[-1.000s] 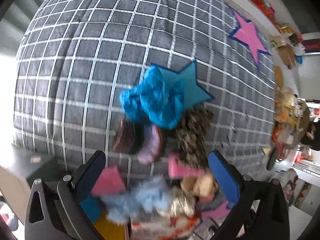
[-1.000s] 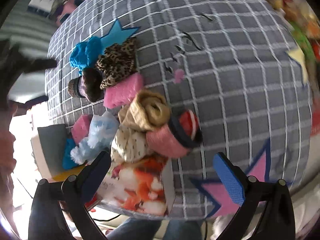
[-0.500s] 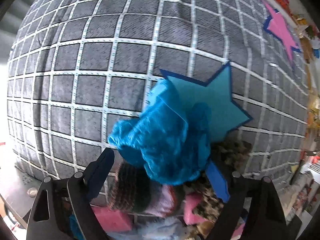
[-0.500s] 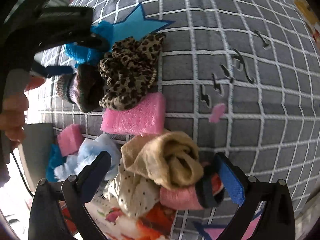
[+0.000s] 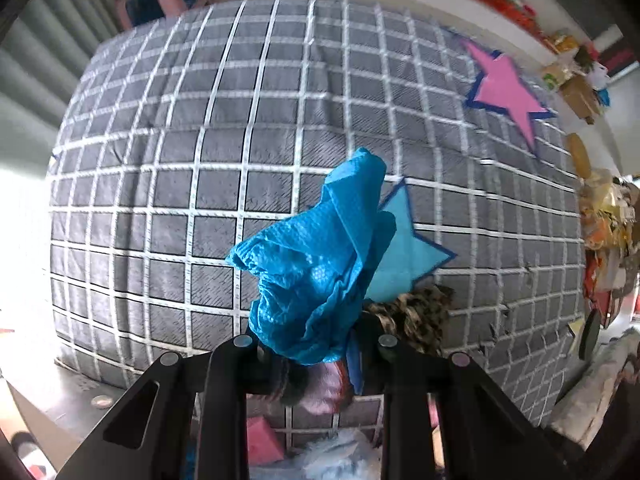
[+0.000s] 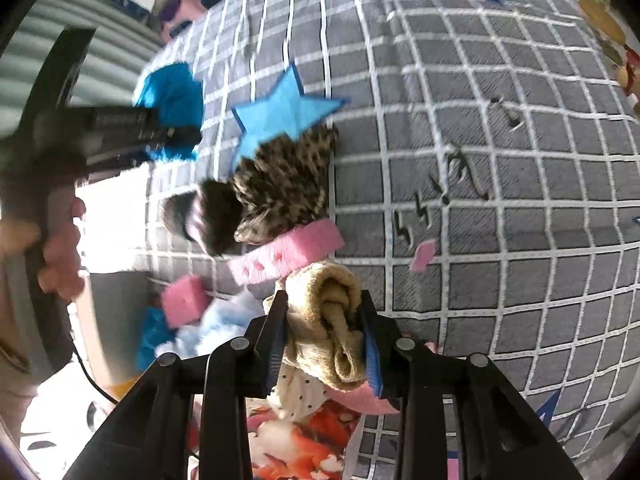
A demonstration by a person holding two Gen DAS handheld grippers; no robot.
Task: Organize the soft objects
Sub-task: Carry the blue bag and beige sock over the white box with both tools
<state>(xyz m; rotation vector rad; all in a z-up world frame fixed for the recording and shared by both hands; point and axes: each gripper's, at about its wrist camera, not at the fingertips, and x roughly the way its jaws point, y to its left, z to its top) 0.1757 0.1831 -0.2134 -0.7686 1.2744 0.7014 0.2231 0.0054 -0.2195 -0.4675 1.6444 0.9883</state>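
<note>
Both my grippers are clamped down right now – left gripper (image 5: 306,354) pinching the blue cloth (image 5: 320,256), right gripper (image 6: 324,344) squeezing the tan sock roll (image 6: 330,320) – and my left hand (image 6: 56,252) grips its handle

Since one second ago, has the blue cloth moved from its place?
Yes. The blue cloth, clamped in the left gripper, was lifted off the pile, away from the leopard cloth, left of the blue star.
</note>
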